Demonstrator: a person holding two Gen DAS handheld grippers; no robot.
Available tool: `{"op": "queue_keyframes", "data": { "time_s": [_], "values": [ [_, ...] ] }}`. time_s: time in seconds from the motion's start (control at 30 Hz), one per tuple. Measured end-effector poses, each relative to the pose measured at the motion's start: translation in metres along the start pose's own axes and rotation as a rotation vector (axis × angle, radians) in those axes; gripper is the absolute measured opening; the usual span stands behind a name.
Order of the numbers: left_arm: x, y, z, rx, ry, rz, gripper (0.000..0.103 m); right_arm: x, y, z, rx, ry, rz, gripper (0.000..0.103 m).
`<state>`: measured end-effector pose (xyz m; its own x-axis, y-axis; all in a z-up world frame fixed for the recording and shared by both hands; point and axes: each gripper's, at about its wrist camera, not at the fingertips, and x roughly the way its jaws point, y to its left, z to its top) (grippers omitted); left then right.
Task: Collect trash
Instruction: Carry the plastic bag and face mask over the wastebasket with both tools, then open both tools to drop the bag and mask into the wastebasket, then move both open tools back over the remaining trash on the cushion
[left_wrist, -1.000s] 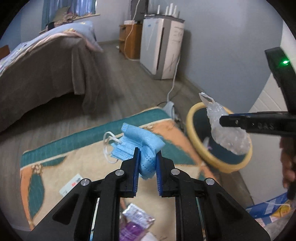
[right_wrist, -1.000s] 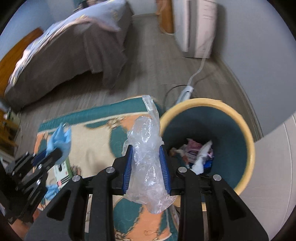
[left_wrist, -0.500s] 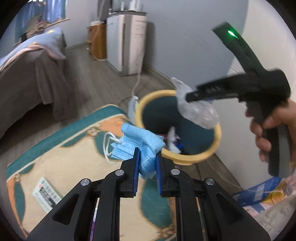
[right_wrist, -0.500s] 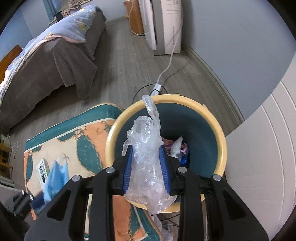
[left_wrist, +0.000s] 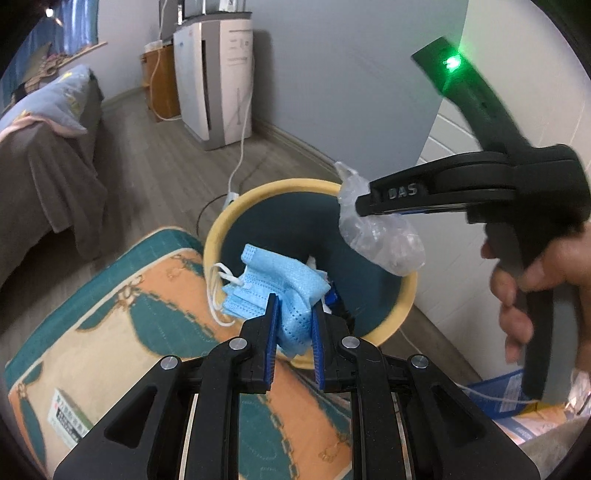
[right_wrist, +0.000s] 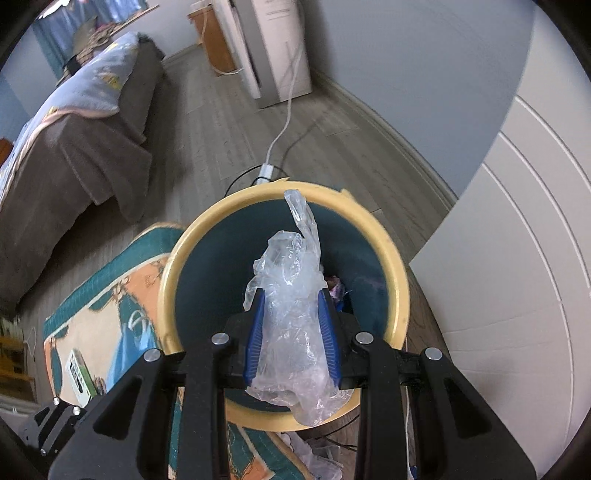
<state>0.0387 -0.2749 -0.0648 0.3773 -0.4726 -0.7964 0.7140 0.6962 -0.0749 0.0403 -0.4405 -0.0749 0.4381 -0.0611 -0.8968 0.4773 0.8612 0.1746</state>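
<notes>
My left gripper (left_wrist: 293, 312) is shut on a blue face mask (left_wrist: 273, 282) with white ear loops, held above the near rim of a yellow bin with a teal inside (left_wrist: 225, 218). My right gripper (right_wrist: 291, 310) is shut on a crumpled clear plastic bag (right_wrist: 291, 325), held over the bin's opening (right_wrist: 207, 258). In the left wrist view the right gripper (left_wrist: 364, 206) and its bag (left_wrist: 384, 243) hang over the bin's far right rim. Some trash lies at the bottom of the bin (right_wrist: 338, 286).
A patterned teal and orange rug (left_wrist: 122, 310) lies left of the bin, with a small green and white box (left_wrist: 68, 415) on it. A bed (left_wrist: 40, 147) stands at the left. A white appliance (left_wrist: 218, 74) and cable (left_wrist: 240, 155) are behind. A white panel (right_wrist: 517, 277) is to the right.
Both grippers have moved toward the bin: the mask now hangs over its near rim and the plastic bag is more fully over its opening. Both stay shut on their items.
</notes>
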Motion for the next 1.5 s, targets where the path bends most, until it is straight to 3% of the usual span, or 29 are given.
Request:
{"op": "queue_keyframes", "data": {
  "time_s": [0.53, 0.63, 0.7, 0.73, 0.87, 0.93, 1.0, 1.07, 1.3, 1.5],
  "values": [
    [0.043, -0.018, 0.028, 0.030, 0.024, 0.036, 0.020, 0.003, -0.027, 0.002, 0.140, -0.005, 0.054, 0.028],
    [0.037, -0.015, 0.031, 0.016, -0.012, 0.054, 0.029, 0.002, -0.027, 0.002, 0.153, -0.011, 0.088, 0.029],
    [0.035, -0.013, 0.030, 0.017, -0.024, 0.083, 0.040, 0.002, -0.029, 0.003, 0.181, -0.018, 0.131, 0.030],
    [0.033, -0.010, 0.029, 0.012, -0.030, 0.096, 0.050, 0.002, -0.030, 0.004, 0.196, -0.021, 0.150, 0.031],
    [0.027, -0.001, 0.024, -0.017, -0.045, 0.119, 0.069, 0.001, -0.027, 0.006, 0.201, -0.025, 0.202, 0.048],
    [0.025, 0.003, 0.020, -0.023, -0.049, 0.131, 0.073, 0.001, -0.024, 0.007, 0.180, -0.028, 0.207, 0.050],
    [0.019, 0.007, 0.015, -0.031, -0.056, 0.147, 0.079, 0.001, -0.019, 0.007, 0.156, -0.029, 0.199, 0.065],
    [0.013, 0.010, 0.011, -0.037, -0.060, 0.156, 0.085, 0.001, -0.013, 0.007, 0.125, -0.034, 0.177, 0.074],
    [-0.010, 0.027, -0.018, 0.030, -0.041, 0.283, 0.091, 0.000, 0.007, 0.005, 0.065, -0.016, 0.140, 0.097],
    [-0.059, 0.065, -0.047, -0.003, -0.016, 0.364, 0.093, -0.011, 0.043, 0.002, -0.030, -0.028, 0.125, 0.097]
  ]
}}
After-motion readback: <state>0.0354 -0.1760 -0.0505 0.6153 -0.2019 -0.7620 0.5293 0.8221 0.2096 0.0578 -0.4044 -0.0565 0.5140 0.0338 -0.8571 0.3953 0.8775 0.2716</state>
